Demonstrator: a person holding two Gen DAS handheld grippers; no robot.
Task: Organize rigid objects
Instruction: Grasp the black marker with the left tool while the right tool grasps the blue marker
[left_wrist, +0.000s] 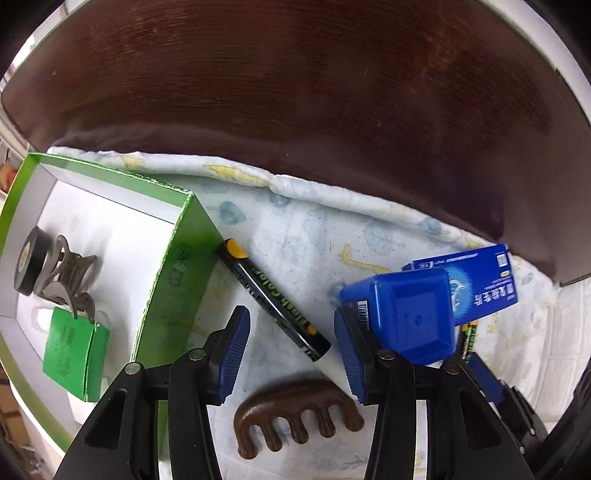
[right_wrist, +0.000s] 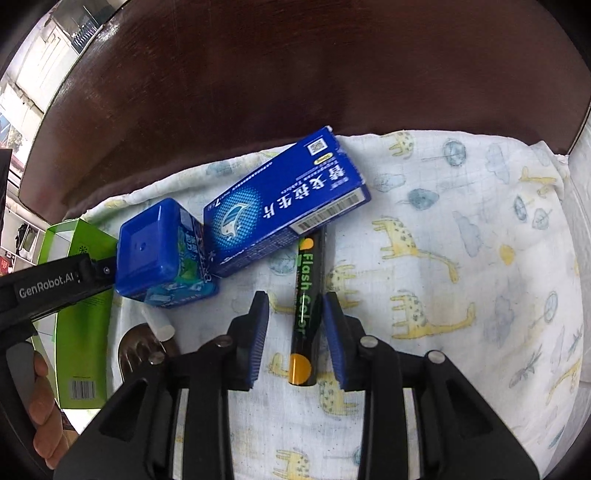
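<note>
My left gripper (left_wrist: 291, 354) is open above the patterned cloth, over a black Flash Color marker (left_wrist: 273, 299) and a brown wooden comb-shaped massager (left_wrist: 295, 421). A blue plastic container (left_wrist: 406, 314) lies against its right finger, with a blue medicine box (left_wrist: 476, 284) behind it. My right gripper (right_wrist: 295, 338) is open, its pads on either side of a second black Flash Color marker (right_wrist: 304, 314). The blue container (right_wrist: 159, 251) and the blue medicine box (right_wrist: 284, 203) lie beyond it. The left gripper's body (right_wrist: 55, 284) shows at the left.
An open green box (left_wrist: 177, 266) at the left holds a black tape roll (left_wrist: 31, 258), a grey hair claw (left_wrist: 66, 280) and a small green carton (left_wrist: 74, 354). A dark wooden headboard (left_wrist: 295, 92) stands behind the giraffe-print cloth (right_wrist: 461, 258).
</note>
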